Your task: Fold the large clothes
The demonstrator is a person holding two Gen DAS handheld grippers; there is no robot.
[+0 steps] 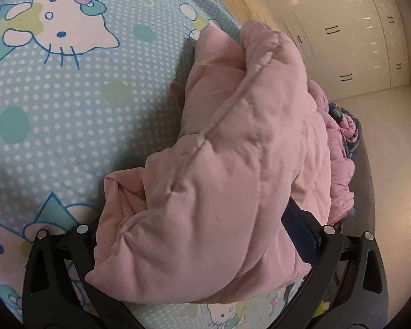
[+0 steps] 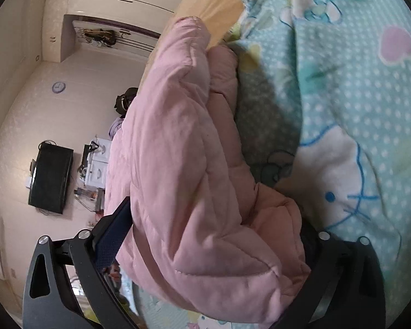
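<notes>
A pink padded jacket (image 1: 233, 137) lies bunched up on the bed, on a light blue sheet (image 1: 68, 109) with a cat print and white dots. My left gripper (image 1: 202, 219) has the jacket's thick fold filling its jaws. The blue pad of its right finger (image 1: 301, 233) presses the fabric, and the other finger is hidden under the cloth. In the right wrist view the same jacket (image 2: 178, 150) fills my right gripper (image 2: 216, 219). Its left pad (image 2: 112, 235) sits against the padding, and the far finger is mostly covered.
More pink and dark blue clothes (image 1: 342, 142) are heaped at the bed's edge beyond the jacket. White wardrobe doors (image 1: 342, 41) stand behind. The right wrist view shows the sheet (image 2: 356, 109), a black screen (image 2: 50, 178), white drawers (image 2: 96, 164) and a wall clock (image 2: 59, 87).
</notes>
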